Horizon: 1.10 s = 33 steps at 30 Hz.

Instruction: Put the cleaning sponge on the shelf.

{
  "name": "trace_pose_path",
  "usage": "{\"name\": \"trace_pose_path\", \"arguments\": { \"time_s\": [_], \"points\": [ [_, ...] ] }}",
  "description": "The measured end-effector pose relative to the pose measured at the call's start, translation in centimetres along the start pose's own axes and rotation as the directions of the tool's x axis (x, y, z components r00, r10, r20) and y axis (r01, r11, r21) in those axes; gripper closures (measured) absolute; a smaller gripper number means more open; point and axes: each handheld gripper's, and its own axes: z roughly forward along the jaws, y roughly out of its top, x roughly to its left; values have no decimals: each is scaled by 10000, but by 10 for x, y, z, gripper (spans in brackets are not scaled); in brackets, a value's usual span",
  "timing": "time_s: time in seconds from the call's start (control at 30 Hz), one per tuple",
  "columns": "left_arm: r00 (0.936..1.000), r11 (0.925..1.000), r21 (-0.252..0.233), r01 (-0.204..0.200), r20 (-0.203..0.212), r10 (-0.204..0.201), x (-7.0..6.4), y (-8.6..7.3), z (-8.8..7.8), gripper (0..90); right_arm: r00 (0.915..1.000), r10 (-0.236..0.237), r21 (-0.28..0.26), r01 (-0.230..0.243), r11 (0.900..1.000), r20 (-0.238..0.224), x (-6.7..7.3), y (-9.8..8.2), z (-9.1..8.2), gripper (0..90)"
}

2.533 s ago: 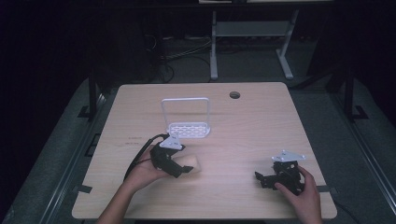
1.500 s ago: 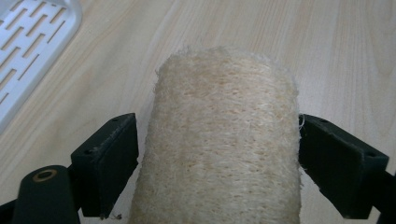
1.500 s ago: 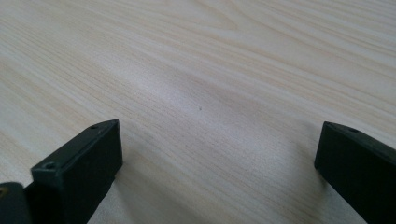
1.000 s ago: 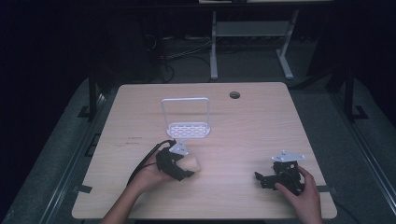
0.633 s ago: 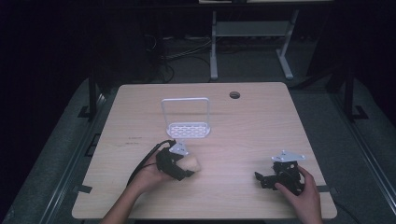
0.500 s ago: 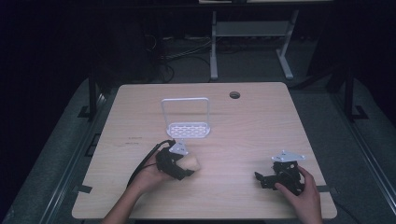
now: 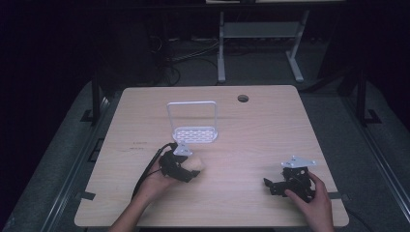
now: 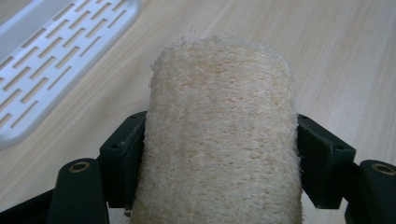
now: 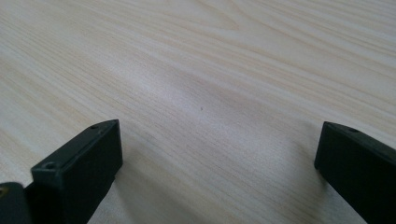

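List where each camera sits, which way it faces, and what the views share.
High view: above the person's side, looking forward and down at the table; both forearms enter below.
Left gripper view: rides the left claw, whose jaws clamp a loofah sponge.
Right gripper view: rides the right claw, jaws apart over bare wood.
Shared: the sponge and slotted white rack.

Your left claw (image 7: 189, 170) with the sponge (image 7: 194, 165) just before the rack (image 7: 193, 134), your right claw (image 7: 273, 185) well apart at the surface (image 7: 251, 140)'s right.
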Motion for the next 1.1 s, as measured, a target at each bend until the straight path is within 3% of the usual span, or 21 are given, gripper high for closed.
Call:
{"name": "trace_pose_path", "arguments": {
  "time_s": [0.63, 1.1],
  "points": [
    [9980, 9979, -363, 529, -329, -541, 10, 6, -6, 271, 10000, -1, 2, 1, 10000, 1, 0, 0, 0, 7],
    [9970, 9968, -523, 596, -455, -620, 18, 16, -8, 271, 10000, -3, 4, 3, 10000, 2, 0, 0, 0, 7]
  ]
}}
